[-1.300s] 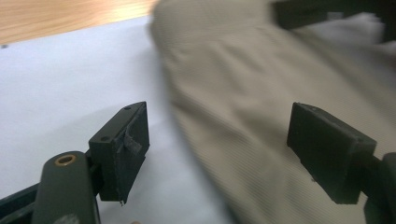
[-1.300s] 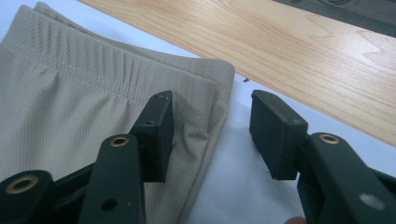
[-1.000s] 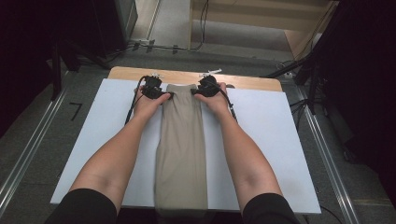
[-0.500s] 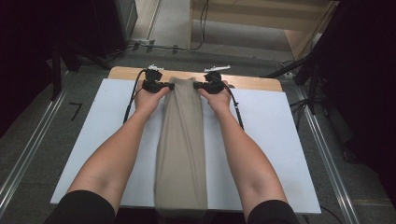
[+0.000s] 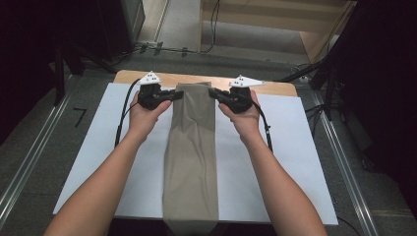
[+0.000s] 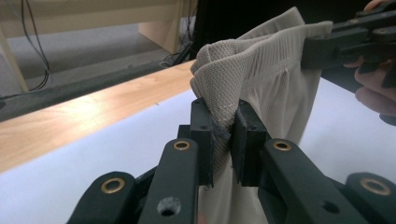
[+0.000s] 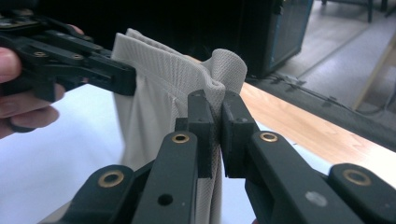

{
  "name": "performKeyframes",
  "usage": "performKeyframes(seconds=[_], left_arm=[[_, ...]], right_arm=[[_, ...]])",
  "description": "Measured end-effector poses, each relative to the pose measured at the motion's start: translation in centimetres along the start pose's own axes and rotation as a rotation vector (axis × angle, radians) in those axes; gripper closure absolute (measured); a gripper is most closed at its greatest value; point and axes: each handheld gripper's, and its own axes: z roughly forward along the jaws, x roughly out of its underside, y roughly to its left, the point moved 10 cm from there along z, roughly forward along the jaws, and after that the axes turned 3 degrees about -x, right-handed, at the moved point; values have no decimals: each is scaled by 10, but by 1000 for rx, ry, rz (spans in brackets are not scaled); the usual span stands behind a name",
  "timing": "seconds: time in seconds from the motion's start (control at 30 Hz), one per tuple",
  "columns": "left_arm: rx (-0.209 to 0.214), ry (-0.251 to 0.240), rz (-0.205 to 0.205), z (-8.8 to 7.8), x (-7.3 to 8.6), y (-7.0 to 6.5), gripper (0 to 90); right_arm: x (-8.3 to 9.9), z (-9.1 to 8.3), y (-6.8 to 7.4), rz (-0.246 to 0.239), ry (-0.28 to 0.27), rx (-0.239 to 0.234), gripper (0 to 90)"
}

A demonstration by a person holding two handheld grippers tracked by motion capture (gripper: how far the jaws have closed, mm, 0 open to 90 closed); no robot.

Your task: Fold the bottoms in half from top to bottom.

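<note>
A beige garment (image 5: 192,147) with a ribbed elastic waistband lies lengthwise down the white board (image 5: 295,147), its far end raised. My left gripper (image 5: 179,93) is shut on the waistband's left corner, and the fabric (image 6: 261,70) is bunched between its pads (image 6: 223,133). My right gripper (image 5: 212,92) is shut on the right corner, clamping a fold of the same fabric (image 7: 159,84) between its own pads (image 7: 217,121). Both pairs of jaws have just been closing, with the waistband between them. Each gripper view shows the other gripper (image 6: 327,46) (image 7: 121,77) across the stretched band.
The white board rests on a wooden table whose far edge (image 5: 275,87) shows behind the grippers. Dark equipment (image 5: 118,24) and cables (image 5: 214,19) stand beyond on the floor. Metal rails (image 5: 29,157) run along both sides of the table.
Both grippers have shut on the waistband corners and risen, lifting the garment's far end off the board. The hands now sit a little wider apart, with the band taut between them.
</note>
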Motion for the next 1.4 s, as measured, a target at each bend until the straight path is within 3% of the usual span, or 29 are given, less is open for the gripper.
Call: performKeyframes(seconds=[0.2, 0.4, 0.57, 0.7, 0.77, 0.9, 1.0, 1.1, 1.27, 1.4], left_arm=[[44, -38, 69, -34, 13, -38, 797], [64, -50, 169, -63, 36, -75, 796], [87, -49, 169, -83, 66, -104, 800], [113, -13, 167, -96, 100, -127, 801], [124, 12, 187, -103, 116, -138, 802], [140, 60, 224, -118, 140, -155, 801], [146, 77, 247, -127, 150, -167, 801], [172, 87, 254, -136, 160, -183, 801], [182, 147, 308, -152, 179, -200, 798], [208, 213, 347, -163, 200, -212, 796]], right_arm=[[11, -32, 38, -33, -37, -28, 824], [30, -64, 75, -92, -49, -52, 823], [56, -85, 106, -123, -34, -77, 824], [84, -101, 131, -130, -14, -97, 824], [100, -107, 144, -119, -2, -118, 823], [133, -117, 168, -104, 23, -153, 823], [145, -124, 182, -90, 31, -189, 823], [151, -134, 192, -108, 42, -195, 823], [168, -149, 212, -126, 73, -230, 823], [184, -156, 231, -192, 119, -251, 822]])
